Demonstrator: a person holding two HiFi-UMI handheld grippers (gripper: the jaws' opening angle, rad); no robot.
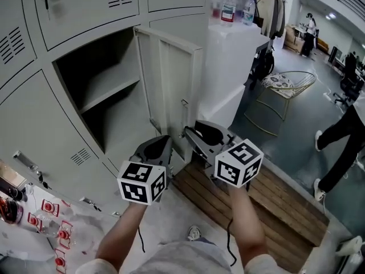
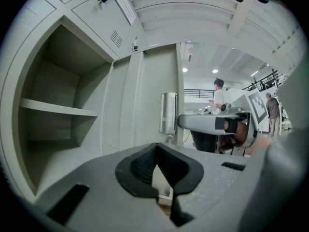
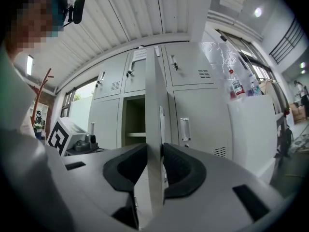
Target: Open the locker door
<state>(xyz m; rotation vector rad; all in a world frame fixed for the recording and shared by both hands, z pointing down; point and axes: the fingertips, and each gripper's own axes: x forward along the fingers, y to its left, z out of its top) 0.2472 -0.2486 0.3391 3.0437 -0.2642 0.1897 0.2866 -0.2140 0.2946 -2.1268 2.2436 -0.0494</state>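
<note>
The locker door [image 1: 171, 84], centre frame, already stands swung wide, so little seems left. The right gripper [image 3: 154, 164] pinches its edge; the left gripper [image 2: 155, 167] is closed, empty.

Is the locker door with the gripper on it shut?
No, the door stands swung wide open, so you can see the shelf inside.

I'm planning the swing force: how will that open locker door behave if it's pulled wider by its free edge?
The locker door looks like thin sheet metal, so probably light and slightly flexible. Hinged on one side, it should swing, not slide. Its narrow painted edge between the right gripper's pads may slip.
</note>
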